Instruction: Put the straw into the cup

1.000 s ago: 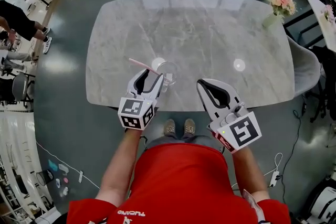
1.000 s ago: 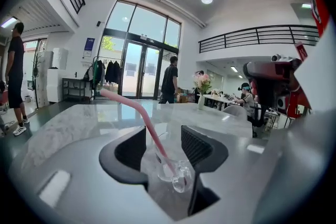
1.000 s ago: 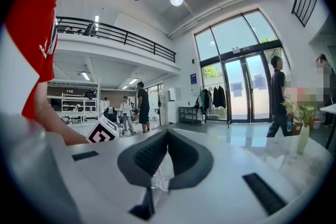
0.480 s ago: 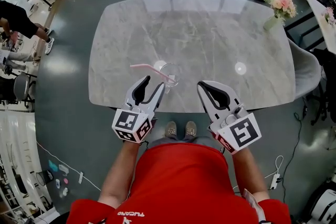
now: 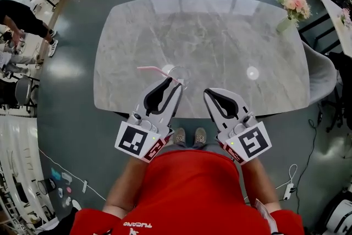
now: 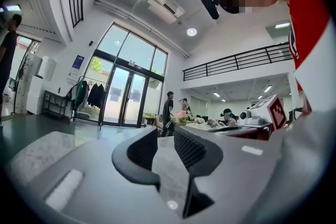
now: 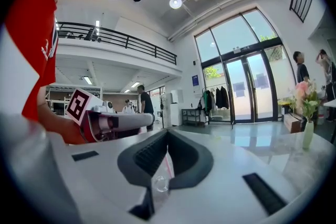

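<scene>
Now the left gripper point(image 5: 173, 83), jaws closing halfway, empty, has lifted from the straw point(image 5: 151, 69) in the cup point(image 5: 179, 70).

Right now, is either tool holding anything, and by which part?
Nothing is held. The left tool has just been closing its jaws, yet they stand apart, empty; the right tool has its tips together on nothing. The straw sits in the cup, untouched.

Left gripper point(image 5: 172, 83) held level before the body, jaws apart, having just been closing, nothing between them, right gripper point(image 5: 207, 93) close beside it, pointing forward, jaw tips together, empty
</scene>
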Demonstrator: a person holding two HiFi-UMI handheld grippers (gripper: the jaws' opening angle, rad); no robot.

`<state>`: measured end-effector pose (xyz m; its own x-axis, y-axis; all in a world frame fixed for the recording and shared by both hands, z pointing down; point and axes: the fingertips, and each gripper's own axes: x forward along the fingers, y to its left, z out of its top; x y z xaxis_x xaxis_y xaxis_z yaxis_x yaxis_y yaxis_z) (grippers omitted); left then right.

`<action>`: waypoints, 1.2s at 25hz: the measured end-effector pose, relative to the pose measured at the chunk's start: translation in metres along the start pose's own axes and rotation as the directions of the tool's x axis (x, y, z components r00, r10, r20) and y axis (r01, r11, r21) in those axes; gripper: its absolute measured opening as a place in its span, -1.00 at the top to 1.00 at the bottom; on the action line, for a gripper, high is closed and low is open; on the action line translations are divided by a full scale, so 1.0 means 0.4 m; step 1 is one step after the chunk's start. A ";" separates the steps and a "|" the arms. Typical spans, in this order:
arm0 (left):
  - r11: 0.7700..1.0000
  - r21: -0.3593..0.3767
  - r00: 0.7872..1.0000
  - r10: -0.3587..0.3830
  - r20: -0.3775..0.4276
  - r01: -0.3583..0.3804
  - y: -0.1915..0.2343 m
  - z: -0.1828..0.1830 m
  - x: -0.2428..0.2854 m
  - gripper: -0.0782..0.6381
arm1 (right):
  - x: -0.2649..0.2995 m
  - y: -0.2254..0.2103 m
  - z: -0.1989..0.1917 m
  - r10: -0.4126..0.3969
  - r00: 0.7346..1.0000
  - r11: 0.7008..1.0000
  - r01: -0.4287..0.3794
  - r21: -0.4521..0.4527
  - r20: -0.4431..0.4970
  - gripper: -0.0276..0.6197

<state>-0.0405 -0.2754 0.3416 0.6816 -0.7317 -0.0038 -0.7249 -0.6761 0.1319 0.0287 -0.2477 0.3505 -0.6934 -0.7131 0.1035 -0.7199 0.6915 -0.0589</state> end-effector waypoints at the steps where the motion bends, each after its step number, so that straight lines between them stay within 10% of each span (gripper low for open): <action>1: 1.000 0.006 1.000 0.004 0.010 -0.004 0.001 0.014 -0.001 0.52 | -0.001 0.002 0.004 0.000 1.000 1.000 0.000 0.000 0.005 0.91; 30: 0.994 0.107 0.999 -0.031 0.031 0.028 -0.049 0.082 -0.025 0.77 | -0.012 0.002 0.094 -0.014 0.994 1.000 0.013 0.007 0.112 0.91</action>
<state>-0.0363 -0.2577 0.3065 0.7004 -0.7127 -0.0388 -0.7123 -0.7014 0.0249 0.0304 -0.2481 0.3128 -0.6821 -0.7312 -0.0076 -0.7294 0.6811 -0.0641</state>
